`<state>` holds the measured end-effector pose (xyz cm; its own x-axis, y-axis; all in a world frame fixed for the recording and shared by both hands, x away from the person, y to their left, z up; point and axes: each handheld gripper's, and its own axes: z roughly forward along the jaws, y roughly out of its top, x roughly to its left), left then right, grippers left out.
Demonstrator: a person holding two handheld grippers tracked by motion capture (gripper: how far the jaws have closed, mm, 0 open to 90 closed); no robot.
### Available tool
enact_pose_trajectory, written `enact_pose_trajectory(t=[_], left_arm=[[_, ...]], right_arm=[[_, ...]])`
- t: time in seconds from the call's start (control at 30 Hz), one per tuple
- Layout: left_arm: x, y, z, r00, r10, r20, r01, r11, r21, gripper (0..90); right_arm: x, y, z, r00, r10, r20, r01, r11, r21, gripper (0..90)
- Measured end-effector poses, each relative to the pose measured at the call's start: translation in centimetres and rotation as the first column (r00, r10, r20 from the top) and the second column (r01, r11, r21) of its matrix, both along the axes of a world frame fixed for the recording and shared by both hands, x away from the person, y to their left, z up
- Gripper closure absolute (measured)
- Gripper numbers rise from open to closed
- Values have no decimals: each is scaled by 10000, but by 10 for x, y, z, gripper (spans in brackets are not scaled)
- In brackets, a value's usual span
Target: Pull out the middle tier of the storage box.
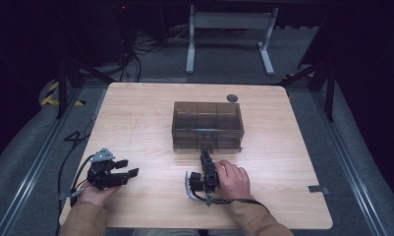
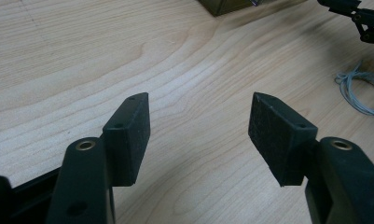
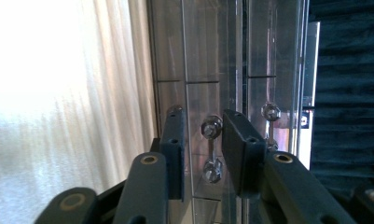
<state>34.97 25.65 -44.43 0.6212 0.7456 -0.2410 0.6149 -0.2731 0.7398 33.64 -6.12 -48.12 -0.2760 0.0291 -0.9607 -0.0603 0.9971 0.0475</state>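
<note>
A smoky clear plastic drawer box [image 1: 208, 125] stands in the middle of the wooden table [image 1: 135, 113]. My right gripper [image 1: 204, 156] lies on its side against the box's front. In the right gripper view, its jaws [image 3: 204, 126] stand on either side of a small metal drawer handle [image 3: 212, 149], with a gap showing on one side, so they are open. A second handle [image 3: 270, 116] sits further along. My left gripper [image 1: 128, 168] rests near the front left, open over bare wood [image 2: 198, 121], with nothing between its pads.
A grey cable coil [image 2: 362, 91] lies on the table by the right hand. A round grommet [image 1: 232, 98] marks the far edge. Behind the table stand a white desk frame [image 1: 229, 29] and floor cables [image 1: 130, 49].
</note>
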Motion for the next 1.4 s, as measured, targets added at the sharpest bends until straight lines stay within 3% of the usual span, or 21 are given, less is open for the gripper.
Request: enact_pose_trajectory(t=[0.33, 0.67, 0.83, 0.93, 1.07, 1.2, 1.4], left_arm=[[0, 0, 0, 10000, -5, 7, 5, 10000, 10, 396], [0, -1, -1, 10000, -23, -35, 23, 10000, 15, 396], [1, -1, -1, 9999, -86, -61, 86, 10000, 25, 396], [3, -2, -1, 9999, -113, -76, 113, 9999, 19, 396], [5, -5, 0, 9998, -186, -55, 186, 9998, -18, 396], [8, -9, -1, 9996, -272, -56, 272, 9996, -28, 396], [11, -12, -1, 9993, -366, -48, 366, 9993, -34, 396]], right_arm=[[-8, -3, 10, 9995, 210, -250, -201, 9991, 369, 669], [-7, -18, 29, 9880, 96, -1542, 48, 9957, 930, 659], [-7, -28, 42, 9785, 113, -2058, 204, 9883, 1514, 659], [-6, -36, 50, 9768, 79, -2142, 309, 9836, 1774, 664], [-5, -47, 58, 9707, 81, -2401, 506, 9701, 2375, 663], [-2, -61, 67, 9541, 301, -2978, 809, 9320, 3532, 650], [0, -77, 74, 9491, 280, -3137, 1072, 9078, 4055, 664]])
